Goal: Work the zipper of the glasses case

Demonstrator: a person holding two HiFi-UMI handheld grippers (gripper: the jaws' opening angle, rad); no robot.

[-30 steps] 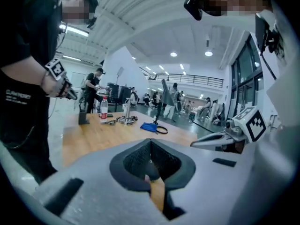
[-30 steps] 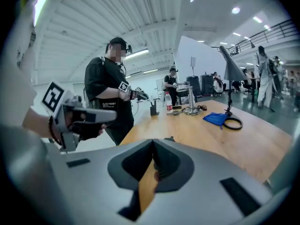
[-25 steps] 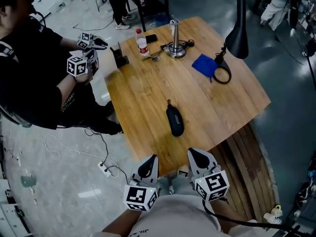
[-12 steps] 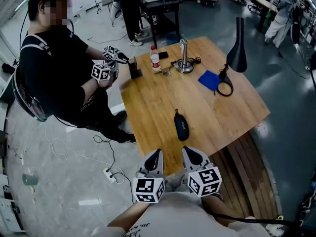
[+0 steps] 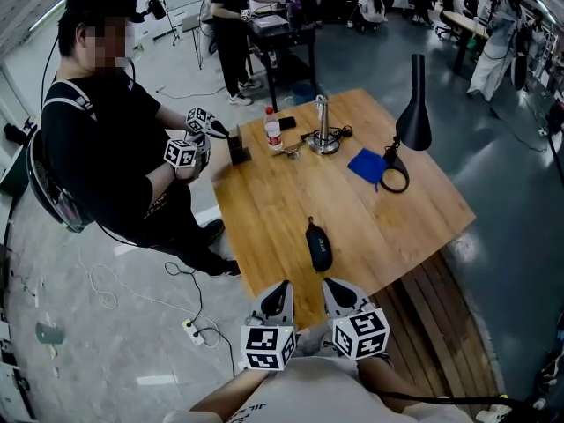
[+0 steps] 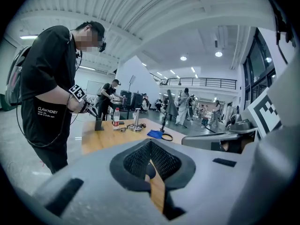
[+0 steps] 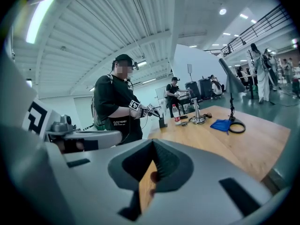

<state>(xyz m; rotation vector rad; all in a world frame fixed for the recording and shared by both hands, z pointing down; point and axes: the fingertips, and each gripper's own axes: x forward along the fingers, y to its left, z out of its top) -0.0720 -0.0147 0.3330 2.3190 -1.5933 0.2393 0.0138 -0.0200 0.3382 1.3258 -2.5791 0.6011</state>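
Two claws are hovering over the near edge of a wooden table (image 5: 414, 210), and I am keeping both low and close to my body. The left claw (image 5: 275, 300) is showing its jaws pressed together at the tips with nothing between them. The right claw (image 5: 337, 293) is doing the same, closed and empty.

The glasses case (image 5: 318, 244) is lying flat on the table ahead of both claws. It sits roughly between their lines, a little nearer the right one's, and neither claw is touching it.

I am judging this as a stand-off pose. It is fitting a reach toward the case about to happen, and equally a pull-back after the zipper has been run. Any further zipper work is going to call for opened jaws, one claw steadying the body and the other pinching the small pull.

The case is looking dark, slim and rounded, like a soft oval pouch, with its long side pointing away from the claws. A small tab or loop seems to be sticking out at its far end. The zipper line is too small for me to tell whether it is open or shut.
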